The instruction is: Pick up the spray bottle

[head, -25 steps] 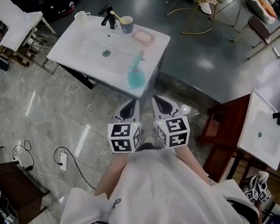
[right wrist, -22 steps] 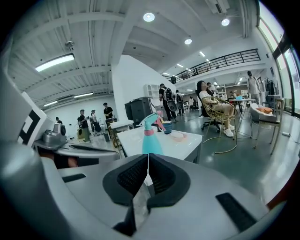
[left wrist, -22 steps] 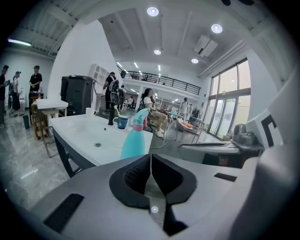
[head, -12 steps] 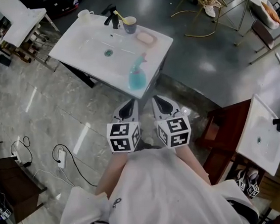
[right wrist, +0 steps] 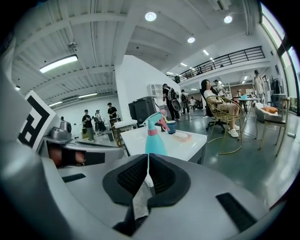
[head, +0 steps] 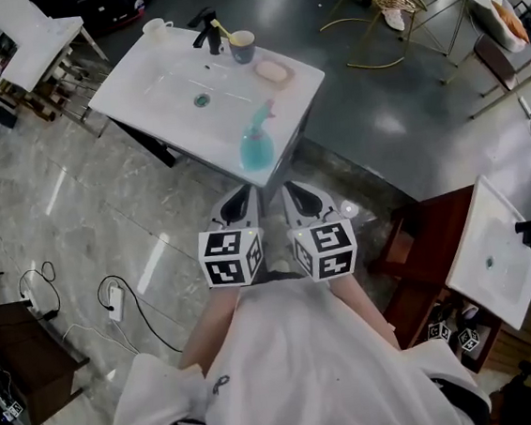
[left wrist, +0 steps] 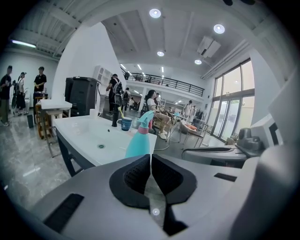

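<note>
Head view: nothing much has shifted. The left gripper [head: 239, 206] and right gripper [head: 304, 199] hang side by side, jaws closed and empty, short of the spray bottle [head: 255, 144] standing on the desk's [head: 139, 88] near corner. Reach not yet begun.

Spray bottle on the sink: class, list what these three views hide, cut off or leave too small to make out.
- Left gripper view: the spray bottle has its lower body hidden behind the shut left gripper.
- Right gripper view: its base is hidden behind the shut right gripper.
- Head view: the cup is too small to tell what stands in it.
</note>
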`<state>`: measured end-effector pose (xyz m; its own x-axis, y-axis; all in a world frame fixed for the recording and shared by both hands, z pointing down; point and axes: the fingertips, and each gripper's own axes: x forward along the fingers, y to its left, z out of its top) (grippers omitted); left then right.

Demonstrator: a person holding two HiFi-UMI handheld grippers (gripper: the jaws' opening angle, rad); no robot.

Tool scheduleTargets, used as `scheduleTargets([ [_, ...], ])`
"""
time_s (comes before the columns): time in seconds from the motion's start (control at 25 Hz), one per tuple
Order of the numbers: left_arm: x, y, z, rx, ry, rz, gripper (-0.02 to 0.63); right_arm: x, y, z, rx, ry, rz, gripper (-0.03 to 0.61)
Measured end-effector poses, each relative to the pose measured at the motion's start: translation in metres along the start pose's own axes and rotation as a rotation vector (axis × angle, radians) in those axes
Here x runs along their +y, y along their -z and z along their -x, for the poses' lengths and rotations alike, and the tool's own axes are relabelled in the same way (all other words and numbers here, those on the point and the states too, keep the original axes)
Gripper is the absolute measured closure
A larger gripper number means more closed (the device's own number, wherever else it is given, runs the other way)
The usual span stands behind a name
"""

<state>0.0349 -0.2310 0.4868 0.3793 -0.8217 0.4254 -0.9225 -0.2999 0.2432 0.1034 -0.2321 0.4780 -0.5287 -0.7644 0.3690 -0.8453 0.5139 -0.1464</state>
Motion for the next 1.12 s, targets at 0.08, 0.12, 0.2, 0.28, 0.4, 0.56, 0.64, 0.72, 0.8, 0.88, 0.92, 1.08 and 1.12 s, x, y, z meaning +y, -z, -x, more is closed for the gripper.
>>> scheduleTargets([
  [0.08, 0.002, -0.002, -0.004, -0.005, 0.006, -0.004, 0.581, -0.004, -0.001, -0.002, -0.004, 0.012, 0.001, 0.549],
  [0.12, 0.003, -0.003, -0.005, -0.006, 0.009, -0.008, 0.581, -0.005, -0.002, -0.004, -0.006, 0.019, 0.003, 0.549],
  [0.2, 0.006, -0.005, -0.007, -0.005, 0.009, -0.015, 0.581, -0.007, -0.006, -0.008, -0.01, 0.031, 0.011, 0.549],
  [0.28, 0.012, -0.008, -0.009, -0.005, 0.006, -0.014, 0.581, -0.008, -0.01, -0.012, -0.013, 0.035, 0.016, 0.549],
  [0.4, 0.02, -0.014, -0.013, -0.008, 0.004, -0.014, 0.581, -0.006, -0.016, -0.02, -0.025, 0.028, 0.019, 0.549],
  [0.56, 0.031, -0.021, -0.019, -0.006, 0.001, -0.014, 0.581, -0.006, -0.024, -0.032, -0.034, 0.027, 0.02, 0.548],
  [0.64, 0.036, -0.023, -0.023, -0.002, 0.0, -0.01, 0.581, -0.006, -0.03, -0.036, -0.059, 0.027, 0.01, 0.548],
  [0.72, 0.041, -0.023, -0.027, 0.004, -0.001, -0.004, 0.581, -0.006, -0.033, -0.041, -0.071, 0.015, -0.005, 0.513],
  [0.8, 0.044, -0.024, -0.031, 0.009, -0.002, -0.002, 0.581, -0.005, -0.033, -0.047, -0.058, -0.006, -0.014, 0.394],
  [0.88, 0.048, -0.025, -0.035, 0.014, -0.003, 0.001, 0.581, -0.005, -0.034, -0.053, -0.055, -0.011, -0.015, 0.388],
  [0.92, 0.05, -0.026, -0.037, 0.017, -0.004, 0.002, 0.581, -0.006, -0.036, -0.055, -0.059, -0.011, -0.015, 0.379],
  [1.08, 0.059, -0.027, -0.044, 0.023, -0.014, 0.008, 0.581, -0.007, -0.038, -0.068, -0.062, -0.036, -0.013, 0.343],
  [1.12, 0.062, -0.027, -0.045, 0.025, -0.017, 0.009, 0.581, -0.008, -0.038, -0.072, -0.057, -0.039, -0.011, 0.336],
])
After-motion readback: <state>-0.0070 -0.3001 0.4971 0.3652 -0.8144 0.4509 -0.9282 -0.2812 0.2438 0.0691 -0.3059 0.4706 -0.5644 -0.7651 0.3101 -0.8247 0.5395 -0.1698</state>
